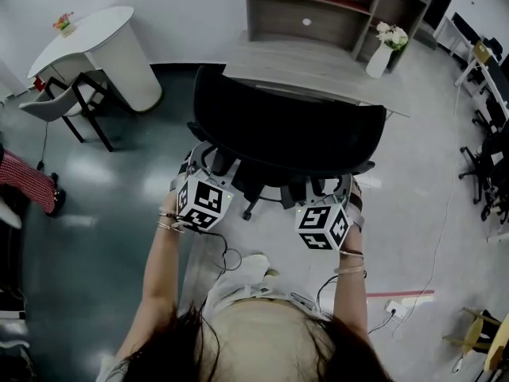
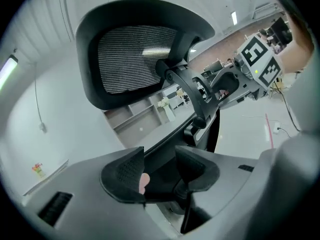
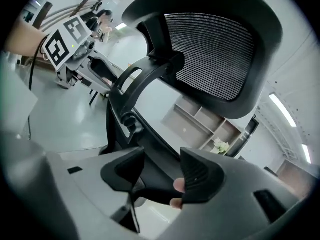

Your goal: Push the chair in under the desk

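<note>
The chair [image 1: 290, 134] stood just short of the worktop [image 1: 306, 64], its back toward the person. The left gripper [image 2: 160, 173] and right gripper [image 3: 162, 174] sat level behind it, equally near. Each one's fingers pinched a dark frame bar, and the worktop lay straight ahead.

A flower vase [image 1: 379, 60] stands well apart from a white table [image 1: 103, 32].

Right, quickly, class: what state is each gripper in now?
The left gripper: closed on the chair, low at its back.
The right gripper: closed on the chair too.
</note>
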A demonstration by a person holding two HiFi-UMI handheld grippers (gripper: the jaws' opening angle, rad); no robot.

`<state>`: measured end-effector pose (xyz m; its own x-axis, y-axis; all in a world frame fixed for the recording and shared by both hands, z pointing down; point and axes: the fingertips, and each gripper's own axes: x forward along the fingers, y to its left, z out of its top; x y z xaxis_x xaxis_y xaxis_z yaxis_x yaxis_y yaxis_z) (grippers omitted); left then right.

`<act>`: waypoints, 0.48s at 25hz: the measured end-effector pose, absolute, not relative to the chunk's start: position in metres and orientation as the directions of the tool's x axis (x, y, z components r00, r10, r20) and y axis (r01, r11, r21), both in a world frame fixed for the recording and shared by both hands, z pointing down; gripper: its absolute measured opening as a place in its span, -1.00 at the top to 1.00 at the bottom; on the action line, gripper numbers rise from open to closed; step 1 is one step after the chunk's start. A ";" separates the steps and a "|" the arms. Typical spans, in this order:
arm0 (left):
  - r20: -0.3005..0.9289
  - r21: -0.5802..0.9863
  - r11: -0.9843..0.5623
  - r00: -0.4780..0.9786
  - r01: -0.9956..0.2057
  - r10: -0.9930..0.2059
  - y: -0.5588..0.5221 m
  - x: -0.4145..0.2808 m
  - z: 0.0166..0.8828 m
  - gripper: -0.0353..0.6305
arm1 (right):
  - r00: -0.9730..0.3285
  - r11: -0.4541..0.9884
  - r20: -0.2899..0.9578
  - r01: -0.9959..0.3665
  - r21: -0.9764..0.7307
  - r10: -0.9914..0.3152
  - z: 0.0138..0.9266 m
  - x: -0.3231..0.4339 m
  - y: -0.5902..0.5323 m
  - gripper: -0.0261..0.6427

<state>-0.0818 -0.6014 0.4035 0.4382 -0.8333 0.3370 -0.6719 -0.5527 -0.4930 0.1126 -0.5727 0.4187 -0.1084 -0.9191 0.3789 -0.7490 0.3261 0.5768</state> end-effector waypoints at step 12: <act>0.294 -0.425 -0.463 0.365 -0.778 -0.883 -0.544 -0.072 0.386 0.44 | -0.149 0.300 0.337 -0.837 0.458 -0.929 0.398 0.133 -0.520 0.47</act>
